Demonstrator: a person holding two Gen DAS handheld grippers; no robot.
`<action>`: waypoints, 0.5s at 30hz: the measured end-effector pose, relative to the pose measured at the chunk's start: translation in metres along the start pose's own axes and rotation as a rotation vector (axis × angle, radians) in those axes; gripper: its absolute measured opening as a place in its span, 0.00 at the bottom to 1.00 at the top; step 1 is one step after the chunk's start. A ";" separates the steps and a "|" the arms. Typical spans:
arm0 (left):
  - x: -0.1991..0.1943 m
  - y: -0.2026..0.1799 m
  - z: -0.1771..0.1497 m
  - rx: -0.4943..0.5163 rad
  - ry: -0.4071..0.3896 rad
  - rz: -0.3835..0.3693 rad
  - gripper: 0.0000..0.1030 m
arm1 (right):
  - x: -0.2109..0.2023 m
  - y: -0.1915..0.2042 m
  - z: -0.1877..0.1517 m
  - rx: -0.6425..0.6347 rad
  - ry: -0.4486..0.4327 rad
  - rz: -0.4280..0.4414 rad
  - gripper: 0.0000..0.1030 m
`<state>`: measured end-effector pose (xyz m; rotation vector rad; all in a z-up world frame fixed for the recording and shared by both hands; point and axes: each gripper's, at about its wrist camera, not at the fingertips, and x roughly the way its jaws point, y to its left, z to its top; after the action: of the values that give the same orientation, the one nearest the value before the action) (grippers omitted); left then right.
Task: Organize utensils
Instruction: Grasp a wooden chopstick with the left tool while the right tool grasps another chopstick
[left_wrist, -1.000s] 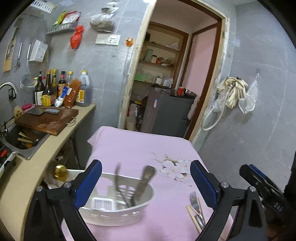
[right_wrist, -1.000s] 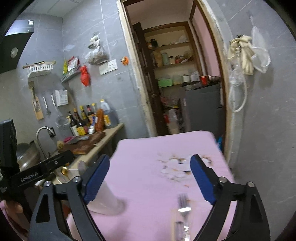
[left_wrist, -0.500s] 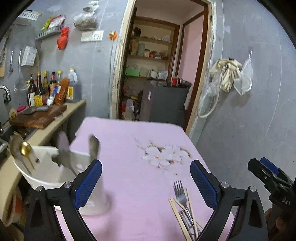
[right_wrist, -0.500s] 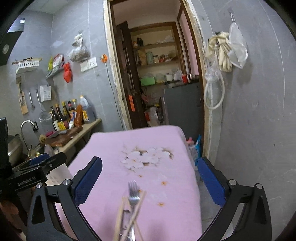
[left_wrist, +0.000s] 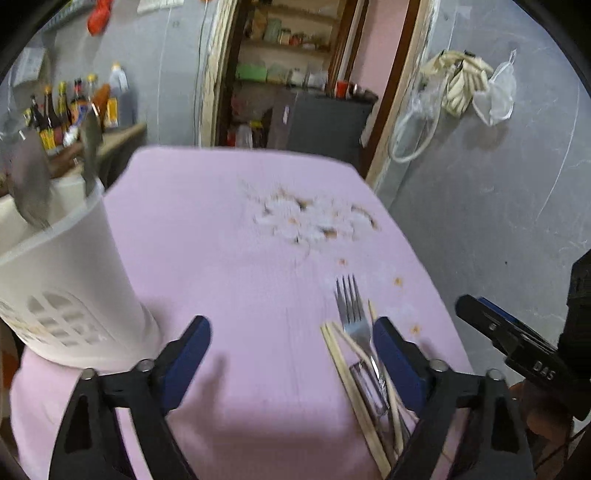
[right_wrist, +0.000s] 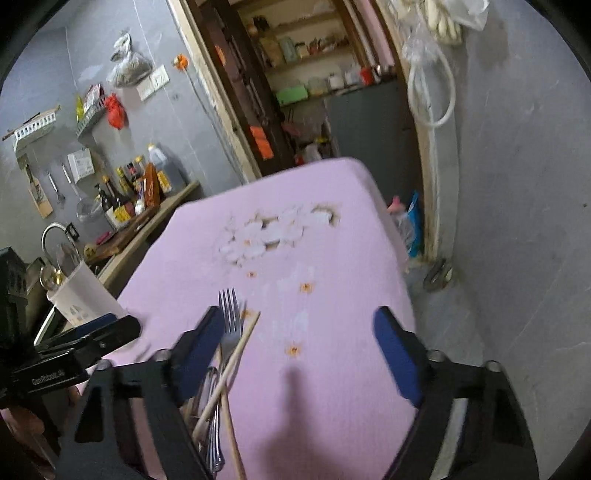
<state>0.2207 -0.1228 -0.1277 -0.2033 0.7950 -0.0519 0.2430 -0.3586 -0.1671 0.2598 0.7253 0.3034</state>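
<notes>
A silver fork (left_wrist: 352, 314) lies with wooden chopsticks (left_wrist: 351, 373) on the pink tablecloth (left_wrist: 229, 266), near the front right edge. A white utensil holder (left_wrist: 70, 280) stands at the left with spoons (left_wrist: 31, 184) in it. My left gripper (left_wrist: 291, 349) is open and empty above the cloth; its right finger sits beside the fork. In the right wrist view the fork (right_wrist: 229, 314) and chopsticks (right_wrist: 236, 354) lie by the left finger of my right gripper (right_wrist: 299, 343), which is open and empty. The holder (right_wrist: 79, 291) stands far left.
A kitchen counter (right_wrist: 162, 210) with sauce bottles (right_wrist: 129, 192) and a cutting board runs along the left. A doorway (left_wrist: 306, 74) with shelves and a grey cabinet lies beyond the table. A grey wall (left_wrist: 498, 203) stands close on the right.
Both grippers have tilted down and moved right, toward the fork and chopsticks. The holder has slid to the far left of both views. Both grippers stayed open.
</notes>
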 end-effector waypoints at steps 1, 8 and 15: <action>0.006 0.000 -0.002 -0.008 0.027 -0.015 0.72 | 0.005 0.001 -0.003 -0.006 0.013 0.013 0.59; 0.031 -0.001 -0.015 -0.032 0.139 -0.084 0.38 | 0.031 0.016 -0.017 -0.060 0.095 0.083 0.37; 0.032 0.006 -0.018 -0.072 0.148 -0.090 0.30 | 0.044 0.030 -0.022 -0.104 0.154 0.108 0.33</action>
<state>0.2305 -0.1241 -0.1635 -0.3063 0.9363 -0.1244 0.2535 -0.3122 -0.1995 0.1789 0.8465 0.4665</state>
